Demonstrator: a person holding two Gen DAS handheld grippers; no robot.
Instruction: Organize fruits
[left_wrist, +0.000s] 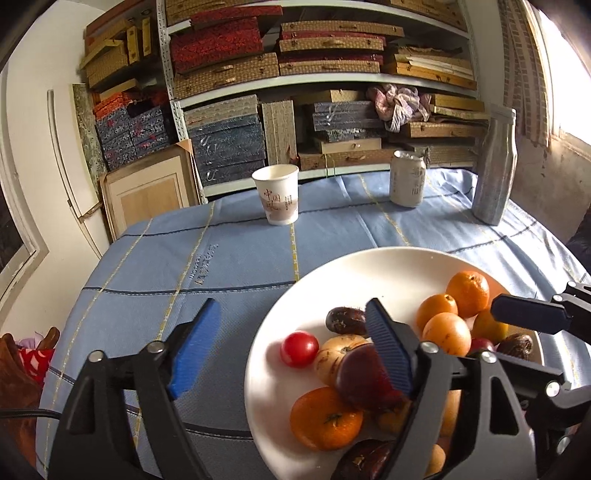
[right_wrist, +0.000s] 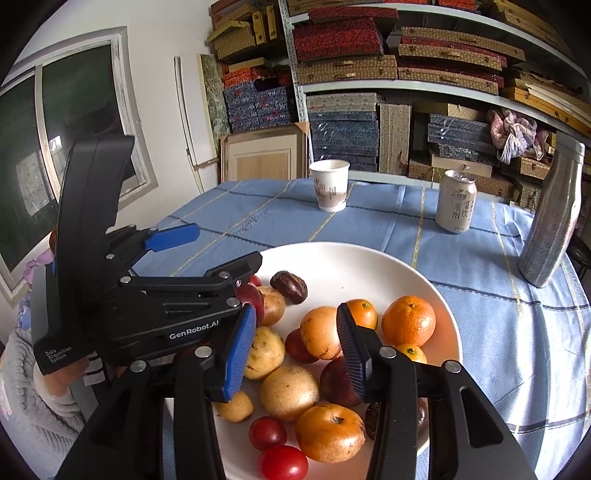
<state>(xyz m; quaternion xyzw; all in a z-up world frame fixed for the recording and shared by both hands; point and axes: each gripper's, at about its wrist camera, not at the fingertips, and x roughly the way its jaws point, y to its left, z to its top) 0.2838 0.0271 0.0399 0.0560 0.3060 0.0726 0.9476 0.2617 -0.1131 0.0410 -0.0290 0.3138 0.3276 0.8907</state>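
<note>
Blue tablecloth (left_wrist: 155, 280) under fruit plate (right_wrist: 343, 258); both grippers' jaws spread wide, apparently gripping nothing.

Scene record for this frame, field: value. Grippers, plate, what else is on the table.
left gripper: open, empty, over the plate's left edge
right gripper: open, empty, above the fruit
plate: white, holds the fruit pile
fruit: oranges, cherry tomatoes, yellow-brown and dark pieces
paper cup: upright, behind plate
can: upright, opened
silver bottle: upright, far right
tablecloth: blue
</note>
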